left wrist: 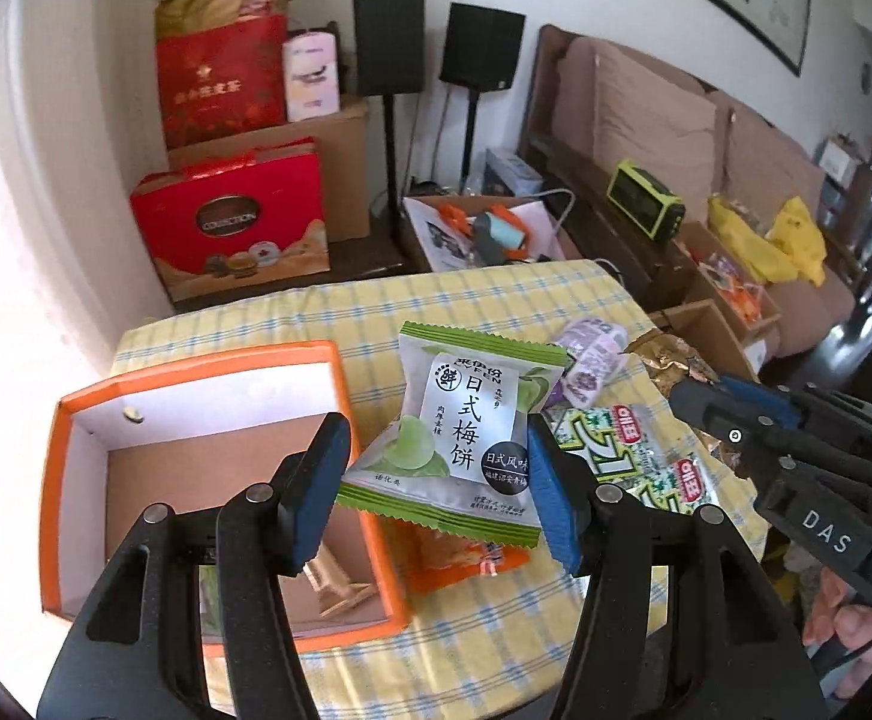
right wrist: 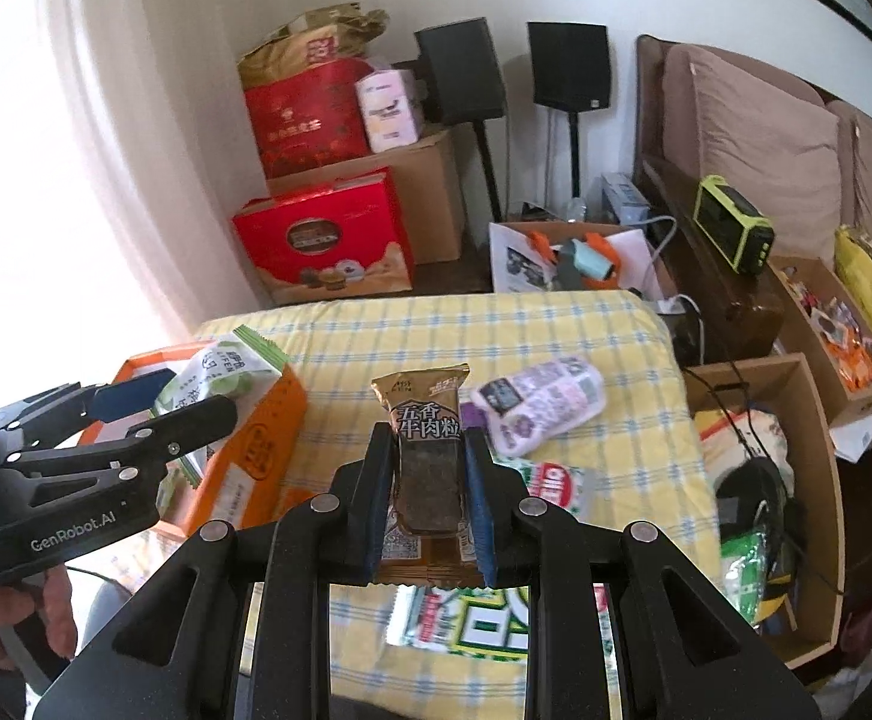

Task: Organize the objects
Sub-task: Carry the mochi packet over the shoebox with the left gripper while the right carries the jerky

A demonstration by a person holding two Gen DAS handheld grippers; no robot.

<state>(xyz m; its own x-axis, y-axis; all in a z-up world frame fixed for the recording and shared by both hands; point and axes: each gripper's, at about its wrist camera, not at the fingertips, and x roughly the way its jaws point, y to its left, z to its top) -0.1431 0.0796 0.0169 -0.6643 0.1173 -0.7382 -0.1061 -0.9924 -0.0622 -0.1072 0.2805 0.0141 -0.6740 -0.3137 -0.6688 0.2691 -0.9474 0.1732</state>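
Note:
My left gripper (left wrist: pixel 436 480) is shut on a green-and-white plum snack packet (left wrist: pixel 466 432) and holds it above the right edge of an open orange box (left wrist: pixel 196 480). The packet and box also show in the right wrist view, packet (right wrist: pixel 220 378), box (right wrist: pixel 256 450). My right gripper (right wrist: pixel 427 504) is shut on a brown beef snack packet (right wrist: pixel 427 438) above the yellow checked tablecloth (right wrist: pixel 466 336). The right gripper appears at the right edge of the left wrist view (left wrist: pixel 694 396).
A purple packet (right wrist: pixel 538 402), a green-and-white packet (right wrist: pixel 550 486) and an orange packet (left wrist: pixel 460 558) lie on the table. Small wooden pieces (left wrist: pixel 340 582) lie inside the orange box. A cardboard box (right wrist: pixel 760 480) with goods stands right of the table; red gift boxes (right wrist: pixel 322 240) stand behind.

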